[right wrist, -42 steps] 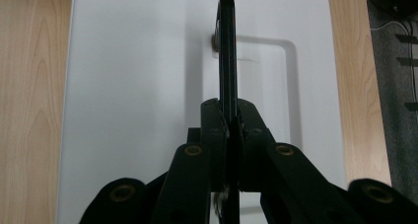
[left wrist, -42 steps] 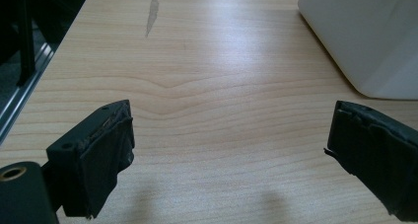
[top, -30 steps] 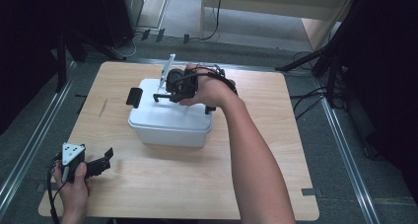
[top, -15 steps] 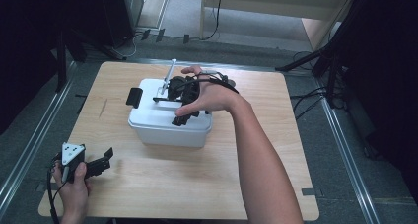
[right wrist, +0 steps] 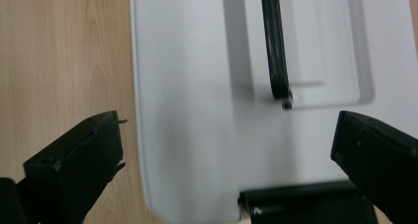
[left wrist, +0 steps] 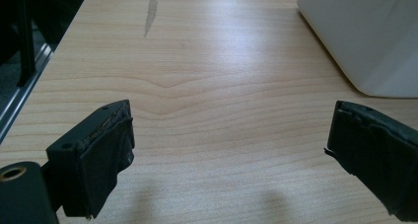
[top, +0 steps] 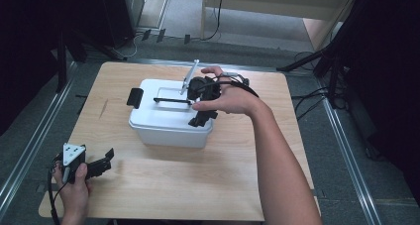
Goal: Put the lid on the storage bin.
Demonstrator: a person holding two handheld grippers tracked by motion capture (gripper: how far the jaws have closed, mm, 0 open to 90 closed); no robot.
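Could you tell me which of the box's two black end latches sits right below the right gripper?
The black latch on the white plastic box's near-right end; the other black latch sits at the far-left end.

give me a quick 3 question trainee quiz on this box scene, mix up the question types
1. True or false: the right gripper is shut on the black handle.
2. The left gripper sits: A) on the lid B) over bare table, apart from the box C) inside the box.
3. What colour is the box?

Key: 1 false, its jaws stand open above the lid. 2 B. 3 white.
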